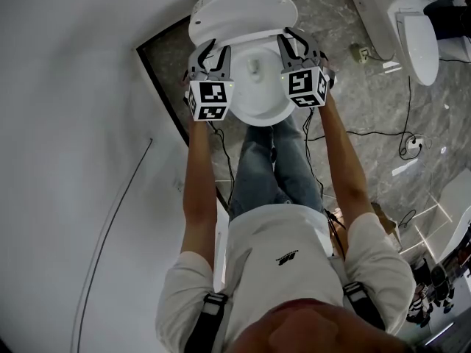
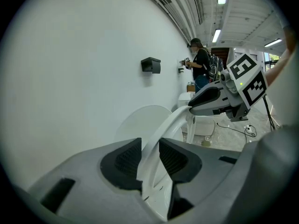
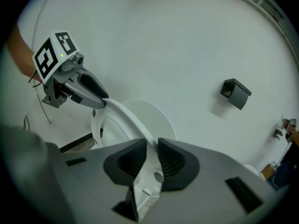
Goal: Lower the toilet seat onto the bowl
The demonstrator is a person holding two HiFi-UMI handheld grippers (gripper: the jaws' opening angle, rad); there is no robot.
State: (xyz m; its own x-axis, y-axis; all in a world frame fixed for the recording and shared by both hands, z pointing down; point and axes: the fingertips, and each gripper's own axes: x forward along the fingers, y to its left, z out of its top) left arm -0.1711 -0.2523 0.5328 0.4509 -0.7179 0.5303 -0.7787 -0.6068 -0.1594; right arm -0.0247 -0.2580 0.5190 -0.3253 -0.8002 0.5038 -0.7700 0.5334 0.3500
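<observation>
Currently both grippers are on the toilet seat (image 2: 164, 127), one per side. Left gripper (image 2: 150, 155): jaws closed partway on the seat's left rim, pads pressed to the white plastic. Right gripper (image 3: 148, 160): same on the right rim, jaws narrow, rim clamped btwn the pads. The seat is tilted, clear of the raised lid (image 1: 243, 9) behind it and over the bowl (image 1: 257, 107). The lid leans at the white wall (image 2: 70, 69). A black wall box (image 3: 236, 93) hangs further along; a 2nd person (image 2: 202, 69) stands in the bkgd.
</observation>
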